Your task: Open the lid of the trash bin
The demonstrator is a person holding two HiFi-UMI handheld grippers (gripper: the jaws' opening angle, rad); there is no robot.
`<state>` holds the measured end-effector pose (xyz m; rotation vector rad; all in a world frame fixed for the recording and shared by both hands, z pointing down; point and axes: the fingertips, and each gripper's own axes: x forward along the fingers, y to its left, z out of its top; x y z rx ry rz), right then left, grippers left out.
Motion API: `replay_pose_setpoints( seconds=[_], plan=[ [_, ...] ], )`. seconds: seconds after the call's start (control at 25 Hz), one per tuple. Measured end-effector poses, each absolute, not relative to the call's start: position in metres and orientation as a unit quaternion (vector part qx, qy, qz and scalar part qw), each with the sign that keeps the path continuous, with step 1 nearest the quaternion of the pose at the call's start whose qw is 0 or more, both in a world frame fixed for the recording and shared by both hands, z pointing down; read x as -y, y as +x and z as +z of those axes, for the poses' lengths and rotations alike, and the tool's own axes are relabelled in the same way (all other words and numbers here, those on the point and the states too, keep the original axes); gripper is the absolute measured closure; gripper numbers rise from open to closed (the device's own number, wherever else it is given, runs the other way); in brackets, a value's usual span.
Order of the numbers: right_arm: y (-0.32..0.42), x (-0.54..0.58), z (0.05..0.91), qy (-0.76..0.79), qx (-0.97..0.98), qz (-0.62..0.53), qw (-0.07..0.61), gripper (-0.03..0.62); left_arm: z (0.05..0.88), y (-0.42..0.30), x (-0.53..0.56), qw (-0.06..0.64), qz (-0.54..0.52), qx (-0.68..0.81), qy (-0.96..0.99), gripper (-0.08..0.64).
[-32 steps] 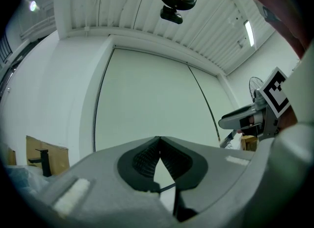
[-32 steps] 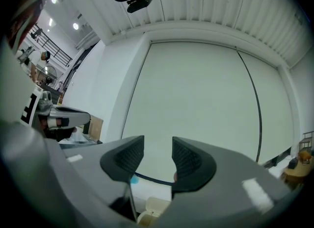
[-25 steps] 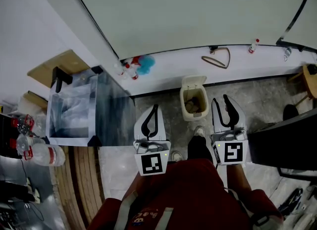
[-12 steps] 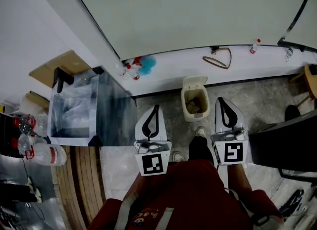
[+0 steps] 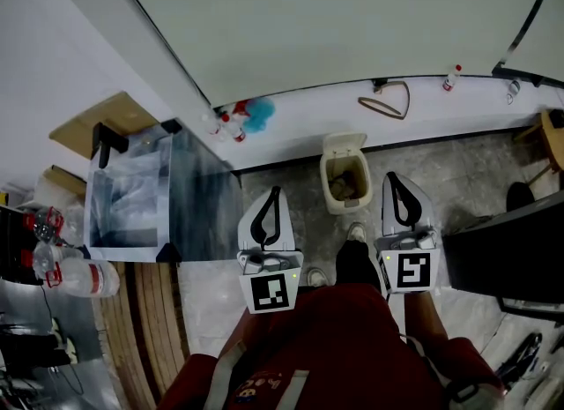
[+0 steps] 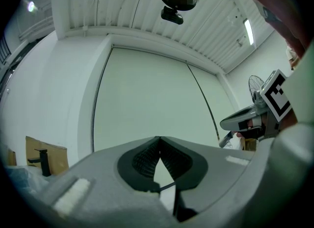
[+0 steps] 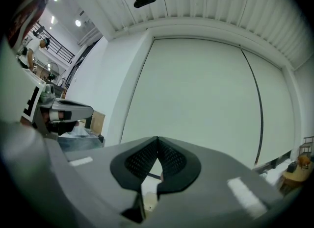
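Fingers (image 6: 147, 159) of left gripper (image 5: 276, 191) were clenched, tips meeting, nothing between them. Right gripper (image 5: 389, 179) was likewise shut tight and empty, pads (image 7: 171, 159) pressed tip to tip. Both were held apart from the trash bin (image 5: 345, 190), which stood on the floor against the far wall, between the two grippers and just beyond them. Lid (image 5: 345, 145) stood raised, leaning back toward the wall; brownish contents showed inside. Person's shoe (image 5: 355, 234) was just near of the bin. Clear-sided box (image 5: 132, 197) hemmed the left, dark tabletop (image 5: 502, 263) the right. Bare floor (image 5: 458, 179) lay open right of the bin.
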<state>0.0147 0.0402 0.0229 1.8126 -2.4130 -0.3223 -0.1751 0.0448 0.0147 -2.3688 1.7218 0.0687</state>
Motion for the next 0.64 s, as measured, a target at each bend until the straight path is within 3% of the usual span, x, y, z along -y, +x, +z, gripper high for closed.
replay_pose_setpoints(
  seconds=[0.44, 0.64],
  plan=[
    [0.013, -0.038, 0.028, 0.599, 0.791, -0.101, 0.07, 0.592, 0.018, -0.174, -0.041, 0.099, 0.023, -0.584, -0.805, 0.555],
    [0.004, -0.034, 0.016, 0.597, 0.792, -0.12, 0.046, 0.592, 0.022, -0.179, -0.038, 0.095, 0.019, -0.586, -0.804, 0.555]
  ],
)
